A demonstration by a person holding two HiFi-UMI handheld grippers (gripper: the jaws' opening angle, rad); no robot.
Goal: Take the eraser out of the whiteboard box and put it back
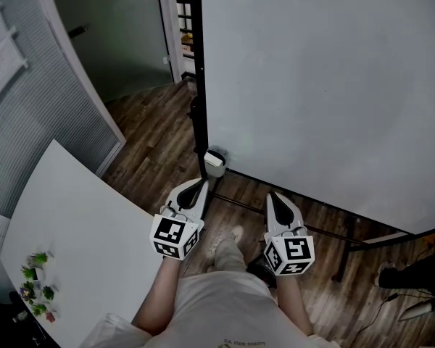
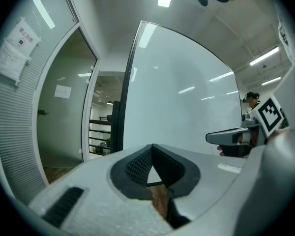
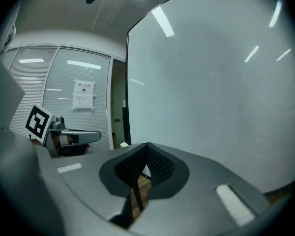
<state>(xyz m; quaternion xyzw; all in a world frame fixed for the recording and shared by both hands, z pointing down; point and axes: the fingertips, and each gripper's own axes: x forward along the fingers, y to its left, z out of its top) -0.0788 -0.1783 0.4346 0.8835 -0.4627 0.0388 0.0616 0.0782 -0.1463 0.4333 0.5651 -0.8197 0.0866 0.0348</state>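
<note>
A big whiteboard (image 1: 326, 85) on a black stand fills the right of the head view. A small white box (image 1: 215, 162) hangs at its lower left corner; I cannot make out the eraser inside it. My left gripper (image 1: 200, 184) is shut and holds nothing, its tip a little below and left of the box. My right gripper (image 1: 273, 196) is also shut and holds nothing, out in front of the board's lower edge. In the left gripper view the jaws (image 2: 152, 147) meet at the tip, facing the whiteboard (image 2: 187, 97). The right gripper view shows the same for its jaws (image 3: 147, 146).
A white table (image 1: 72, 230) stands at my left with small green plants (image 1: 36, 281) on its near corner. Behind it is a glass partition with blinds (image 1: 29, 107) and a doorway (image 1: 123, 42). The stand's black foot (image 1: 344, 256) and someone's dark shoe (image 1: 395, 275) rest on the wood floor.
</note>
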